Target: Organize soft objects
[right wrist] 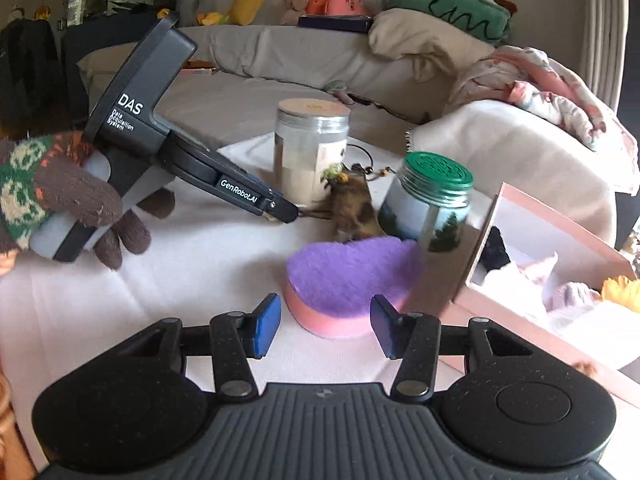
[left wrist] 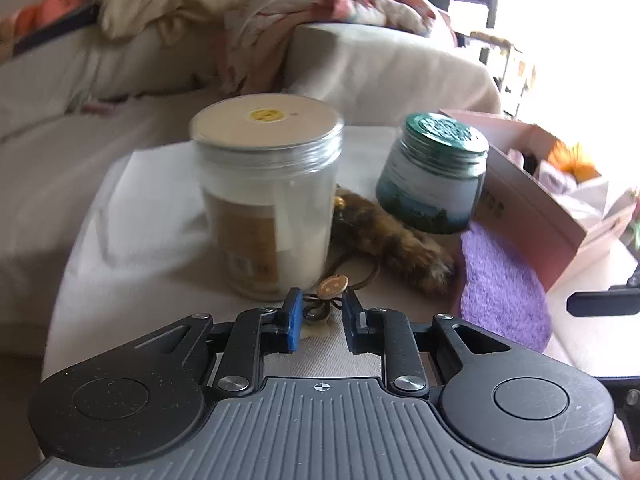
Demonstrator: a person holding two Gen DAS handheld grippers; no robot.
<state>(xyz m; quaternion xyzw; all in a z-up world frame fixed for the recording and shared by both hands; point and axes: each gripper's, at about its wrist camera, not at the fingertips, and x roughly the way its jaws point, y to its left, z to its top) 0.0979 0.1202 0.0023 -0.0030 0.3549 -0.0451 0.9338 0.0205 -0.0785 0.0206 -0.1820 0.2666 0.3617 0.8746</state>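
Furry brown tail keychain [left wrist: 396,236] sits between the jars, so the left gripper [left wrist: 320,312], jaws half-spread, noses its cord while the right gripper [right wrist: 324,324] waits wide-spread at the purple-pink sponge [right wrist: 348,276].

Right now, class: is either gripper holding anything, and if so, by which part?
The right gripper is open and holds nothing. The left gripper has its fingers around the furry charm's metal ring end, but whether it actually grips cannot be told.
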